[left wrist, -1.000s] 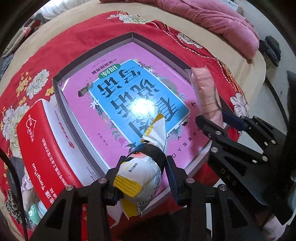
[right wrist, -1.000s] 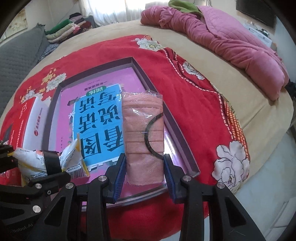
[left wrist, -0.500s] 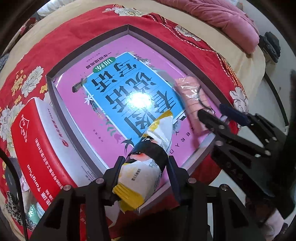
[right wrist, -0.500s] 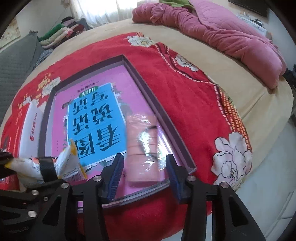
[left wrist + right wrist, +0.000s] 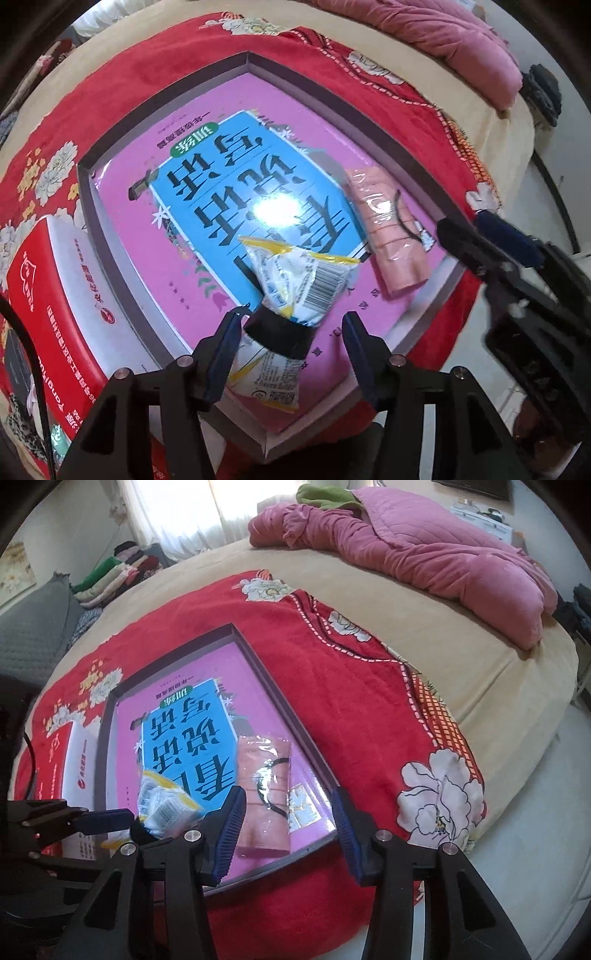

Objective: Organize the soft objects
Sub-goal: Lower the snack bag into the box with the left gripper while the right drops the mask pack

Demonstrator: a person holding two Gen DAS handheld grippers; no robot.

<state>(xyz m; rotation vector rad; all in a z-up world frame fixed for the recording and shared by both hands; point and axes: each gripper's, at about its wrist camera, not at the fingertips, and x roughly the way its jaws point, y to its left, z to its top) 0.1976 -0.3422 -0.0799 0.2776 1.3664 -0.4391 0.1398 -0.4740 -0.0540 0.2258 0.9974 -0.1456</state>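
Both packets now lie in the shallow box (image 5: 88,206) on the bed. The left hand-held gripper (image 5: 291,343), jaws just spreading, straddles the snack packet (image 5: 295,284), which points away along its fingers; the right hand-held gripper (image 5: 288,823), also just opened, stands over the pink packet (image 5: 264,794).

Pink cloth pack (image 5: 264,794): was clamped in the right gripper (image 5: 286,827); released, lay flat in the tray (image 5: 162,99) by its right wall. Right jaws opened, clear of it.
Yellow-white snack packet (image 5: 295,295): was pinched upright by the left gripper (image 5: 291,350); jaws had just been opening, packet lay on the tray floor between them, pads apart from it.
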